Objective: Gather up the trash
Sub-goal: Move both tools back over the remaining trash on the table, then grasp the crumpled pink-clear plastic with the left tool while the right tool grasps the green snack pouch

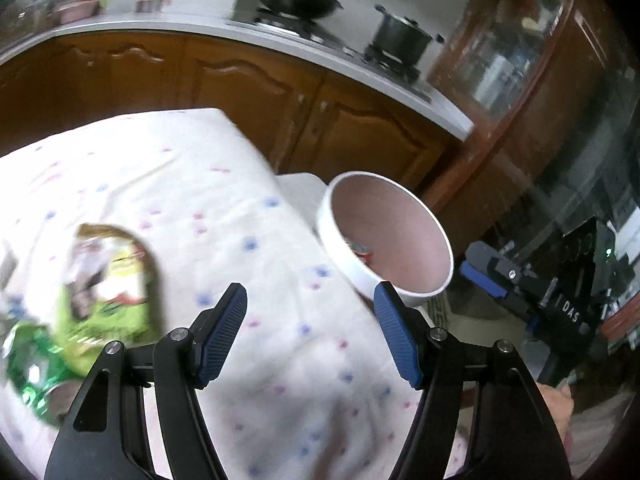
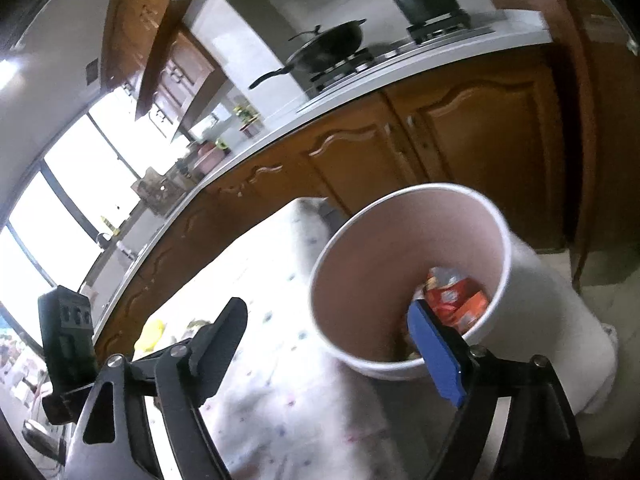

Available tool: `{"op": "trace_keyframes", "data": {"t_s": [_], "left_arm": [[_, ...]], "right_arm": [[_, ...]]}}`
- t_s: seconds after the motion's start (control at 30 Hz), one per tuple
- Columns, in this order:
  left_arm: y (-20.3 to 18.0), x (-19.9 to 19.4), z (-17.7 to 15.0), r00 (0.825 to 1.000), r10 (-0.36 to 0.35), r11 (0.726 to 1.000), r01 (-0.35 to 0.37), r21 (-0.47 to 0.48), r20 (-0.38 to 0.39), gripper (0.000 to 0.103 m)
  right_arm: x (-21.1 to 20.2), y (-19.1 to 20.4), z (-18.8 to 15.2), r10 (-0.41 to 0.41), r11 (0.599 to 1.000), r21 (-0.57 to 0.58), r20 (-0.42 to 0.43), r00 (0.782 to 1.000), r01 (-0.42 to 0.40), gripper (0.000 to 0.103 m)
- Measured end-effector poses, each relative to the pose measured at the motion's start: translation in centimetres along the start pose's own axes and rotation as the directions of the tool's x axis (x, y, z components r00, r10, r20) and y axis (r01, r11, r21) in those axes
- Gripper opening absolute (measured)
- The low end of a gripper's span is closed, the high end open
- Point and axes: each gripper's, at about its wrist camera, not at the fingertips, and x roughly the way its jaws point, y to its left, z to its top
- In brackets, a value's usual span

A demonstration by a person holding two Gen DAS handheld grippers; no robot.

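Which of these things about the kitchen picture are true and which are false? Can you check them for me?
1. The white bin already has an orange wrapper inside. True.
2. The left gripper is squeezing the green snack bag. False: it is open and holds nothing.
3. A black wok sits on the stove. True.
4. The tablecloth is plain red. False: it is white with small coloured dots.

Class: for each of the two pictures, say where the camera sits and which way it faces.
Left wrist: behind the open left gripper, facing the floral tablecloth and green snack packets; a bare hand shows.
Right wrist: behind the open right gripper, facing the kitchen counter.
Shared: the white cylindrical bin, black wok.
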Motion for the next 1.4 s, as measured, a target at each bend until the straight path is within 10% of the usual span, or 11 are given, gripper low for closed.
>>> {"op": "trace_keyframes", "data": {"t_s": [1.4], "left_arm": [[19.0,-11.8,-7.5,0.961,0.259,0.907,-0.208,-0.365,0.097,0.067]], "right_arm": [[9.2,14.1,-7.9,0.173,0.969,-0.129,-0.249,0.953,-0.210,0.091]]}}
